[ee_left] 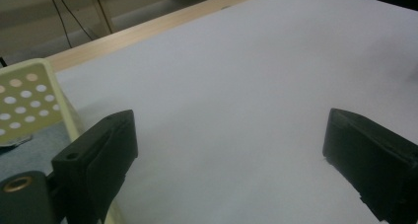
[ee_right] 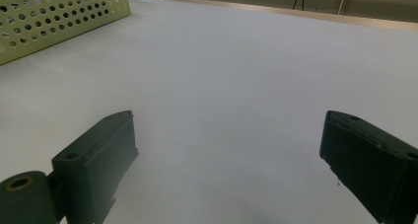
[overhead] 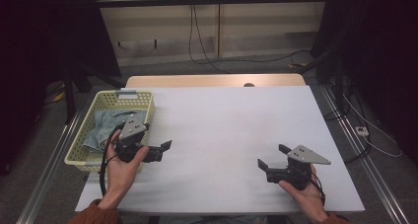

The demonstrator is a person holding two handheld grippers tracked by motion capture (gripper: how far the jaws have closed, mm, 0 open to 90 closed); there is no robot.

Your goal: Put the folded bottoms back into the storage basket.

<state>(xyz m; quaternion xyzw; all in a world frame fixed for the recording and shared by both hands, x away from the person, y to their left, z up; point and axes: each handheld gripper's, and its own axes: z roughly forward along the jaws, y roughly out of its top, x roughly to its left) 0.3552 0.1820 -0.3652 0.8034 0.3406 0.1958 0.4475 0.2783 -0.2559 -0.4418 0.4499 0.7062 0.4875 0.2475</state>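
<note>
My left gripper (overhead: 158, 150) hovers at the near right corner of a pale yellow perforated basket (overhead: 83, 137), held in a hand, and points right over the white table top (overhead: 222, 125). In the left gripper view its jaws stand wide apart, open (ee_left: 229, 150), with nothing between them. A folded blue denim cloth (overhead: 106, 125) lies in the basket, and part of this cloth (ee_left: 24, 157) shows beside the left jaw. My right gripper (overhead: 272, 156) is near the front right of the table and points left. It is open too (ee_right: 226, 155), over bare white surface.
The basket (ee_right: 59, 17) sits at the table's left edge, with its wall (ee_left: 29, 100) close to my left jaw. A wooden strip (overhead: 212, 81) runs along the far edge. Cables (overhead: 236, 61) trail over the floor beyond, and dark stands flank the table.
</note>
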